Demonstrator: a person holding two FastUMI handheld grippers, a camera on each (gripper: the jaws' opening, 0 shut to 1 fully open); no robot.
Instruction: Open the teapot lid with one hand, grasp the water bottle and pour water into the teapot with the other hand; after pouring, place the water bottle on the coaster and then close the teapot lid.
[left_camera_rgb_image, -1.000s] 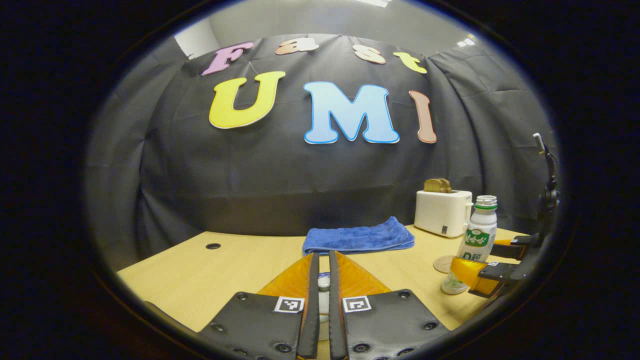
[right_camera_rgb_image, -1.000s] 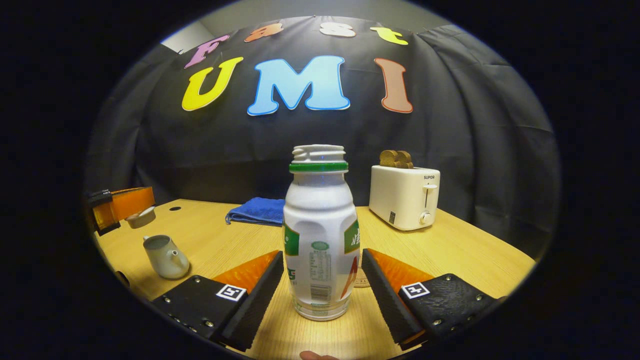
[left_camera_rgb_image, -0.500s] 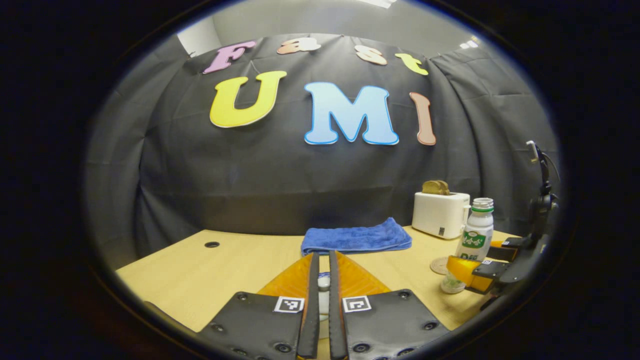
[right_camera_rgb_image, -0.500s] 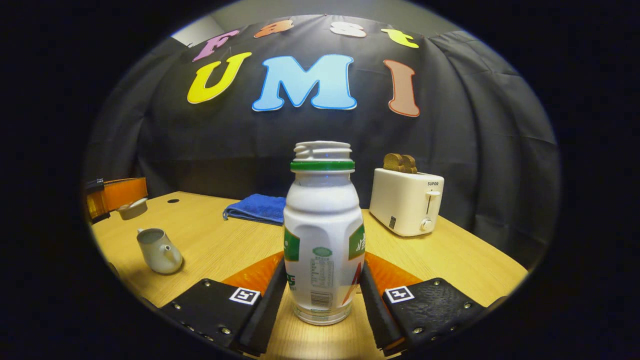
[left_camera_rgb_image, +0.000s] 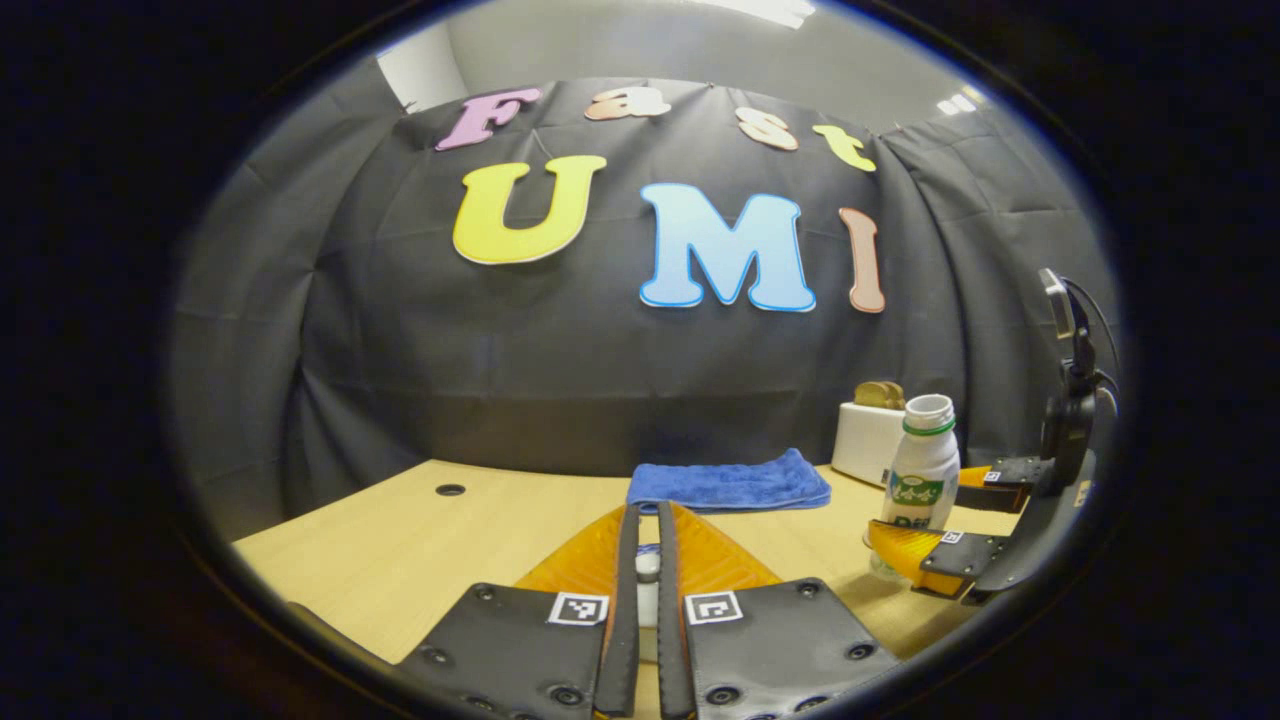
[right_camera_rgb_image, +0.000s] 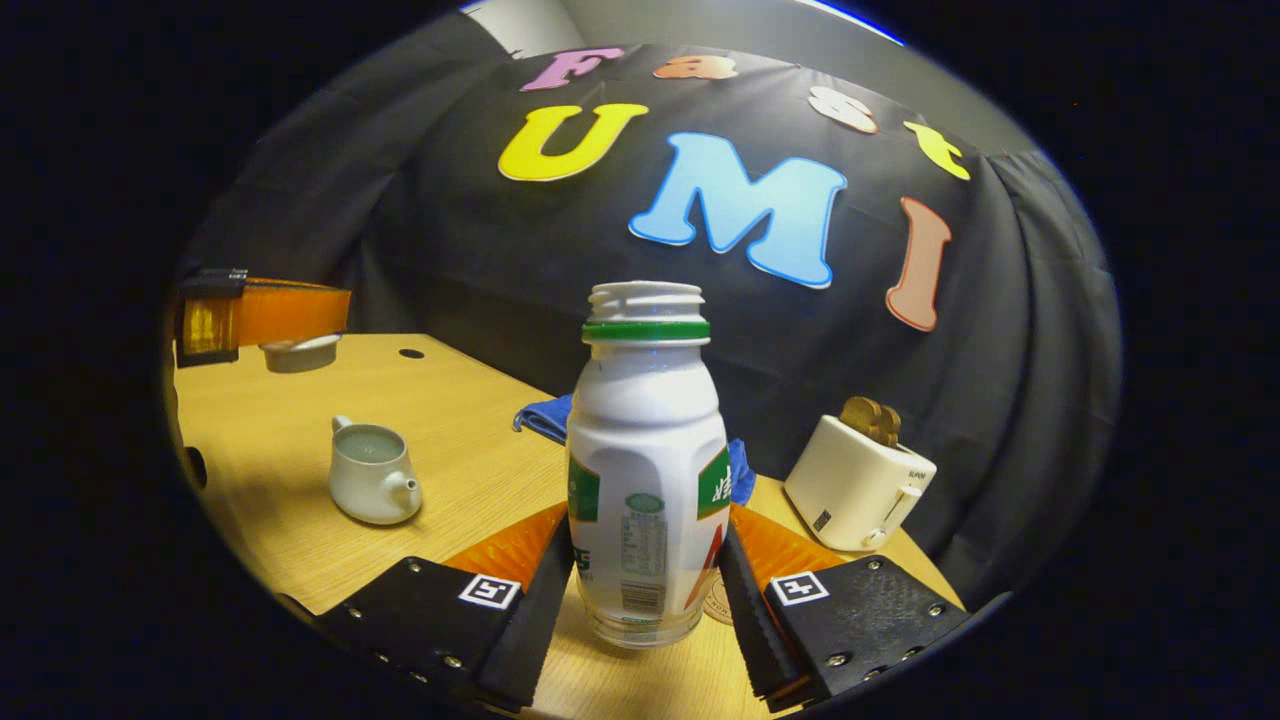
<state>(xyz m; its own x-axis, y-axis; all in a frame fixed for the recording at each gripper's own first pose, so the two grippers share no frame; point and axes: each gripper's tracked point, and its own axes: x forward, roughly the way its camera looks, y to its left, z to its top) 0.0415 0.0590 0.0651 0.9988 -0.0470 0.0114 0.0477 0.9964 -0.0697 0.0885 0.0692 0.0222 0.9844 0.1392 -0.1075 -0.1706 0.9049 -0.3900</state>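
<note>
The white water bottle, uncapped with a green neck ring, stands upright between my right gripper's fingers, which press on both its sides. The white teapot sits open on the table to the bottle's left. Above and behind it, my left gripper holds the teapot lid in the air. In the left gripper view, my left gripper is shut on the lid's knob, and the bottle shows far right in the right gripper. The round coaster peeks out behind the bottle's base.
A white toaster with bread in it stands at the back right. A folded blue towel lies at the back of the wooden table. A small round hole marks the table's far left.
My right gripper went from open around the bottle to shut on it, then swung left toward the teapot with the bottle, tilting its view. The left gripper kept holding the lid.
</note>
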